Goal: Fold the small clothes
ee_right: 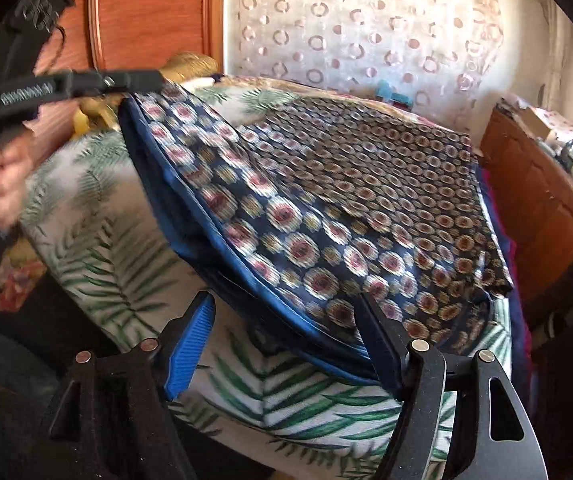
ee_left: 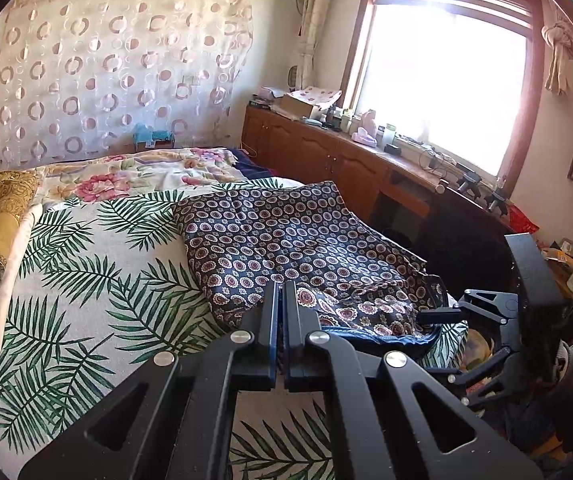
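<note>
Blue-lined, medallion-print dark cloth [ee_right: 326, 200], the small garment, lies on the leaf-print bed [ee_left: 78, 280], its near edge lifted. The right gripper [ee_right: 286, 332] stands wide open, gripping nothing, the blue hem between its jaws. At ten o'clock the left gripper [ee_right: 142, 80], jaws fully closed, pinches a raised corner. Judged step: starting a fold; next, the right closes on the hem and both carry it toward twelve o'clock.

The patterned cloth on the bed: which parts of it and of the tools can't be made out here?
- Patterned cloth, left wrist view: its near edge is hidden behind the left tool.
- Same cloth, right wrist view: the lifted flap is motion-blurred.
- Left tool, right wrist view: blurred; its tip is covered by cloth.
- Right tool, left wrist view: partly cut off.
</note>
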The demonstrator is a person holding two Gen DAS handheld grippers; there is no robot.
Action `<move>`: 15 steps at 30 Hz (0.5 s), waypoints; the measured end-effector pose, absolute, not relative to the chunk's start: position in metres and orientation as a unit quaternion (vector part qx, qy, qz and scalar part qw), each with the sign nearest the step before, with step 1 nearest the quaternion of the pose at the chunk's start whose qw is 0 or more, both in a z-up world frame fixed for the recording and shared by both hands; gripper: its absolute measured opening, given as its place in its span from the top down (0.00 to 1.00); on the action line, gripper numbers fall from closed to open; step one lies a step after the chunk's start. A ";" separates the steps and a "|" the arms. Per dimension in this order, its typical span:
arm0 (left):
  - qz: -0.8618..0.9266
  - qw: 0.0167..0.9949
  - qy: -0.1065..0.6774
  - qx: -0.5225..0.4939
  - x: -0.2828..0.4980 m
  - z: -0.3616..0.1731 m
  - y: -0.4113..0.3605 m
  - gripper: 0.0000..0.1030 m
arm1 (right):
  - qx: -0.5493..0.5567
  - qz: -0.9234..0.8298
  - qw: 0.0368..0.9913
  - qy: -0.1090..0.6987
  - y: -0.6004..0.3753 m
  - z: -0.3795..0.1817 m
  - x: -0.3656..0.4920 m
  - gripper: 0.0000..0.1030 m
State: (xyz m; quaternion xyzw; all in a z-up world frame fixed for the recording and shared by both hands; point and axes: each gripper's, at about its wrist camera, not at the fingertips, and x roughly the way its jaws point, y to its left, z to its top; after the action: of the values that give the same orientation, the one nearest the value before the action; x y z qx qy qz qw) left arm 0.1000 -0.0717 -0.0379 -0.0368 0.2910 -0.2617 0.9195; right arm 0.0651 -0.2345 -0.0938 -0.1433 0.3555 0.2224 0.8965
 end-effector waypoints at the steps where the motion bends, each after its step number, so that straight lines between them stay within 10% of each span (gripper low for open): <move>1: -0.261 0.920 0.291 -0.037 0.100 -0.038 -0.071 0.98 | -0.145 0.215 0.898 0.356 -0.236 -0.095 0.068 0.29; 9: -0.256 0.921 0.290 -0.043 0.100 -0.039 -0.066 0.98 | -0.154 0.156 0.910 0.351 -0.266 -0.096 0.088 0.32; 15: -0.252 0.923 0.289 -0.040 0.101 -0.039 -0.066 0.98 | -0.146 0.156 0.908 0.362 -0.276 -0.103 0.097 0.92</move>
State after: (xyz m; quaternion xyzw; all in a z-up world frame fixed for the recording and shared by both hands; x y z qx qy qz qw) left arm 0.1012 -0.0659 -0.0386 -0.0397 0.2894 -0.2522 0.9225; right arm 0.0970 -0.2764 -0.1027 -0.1456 0.3617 0.1557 0.9076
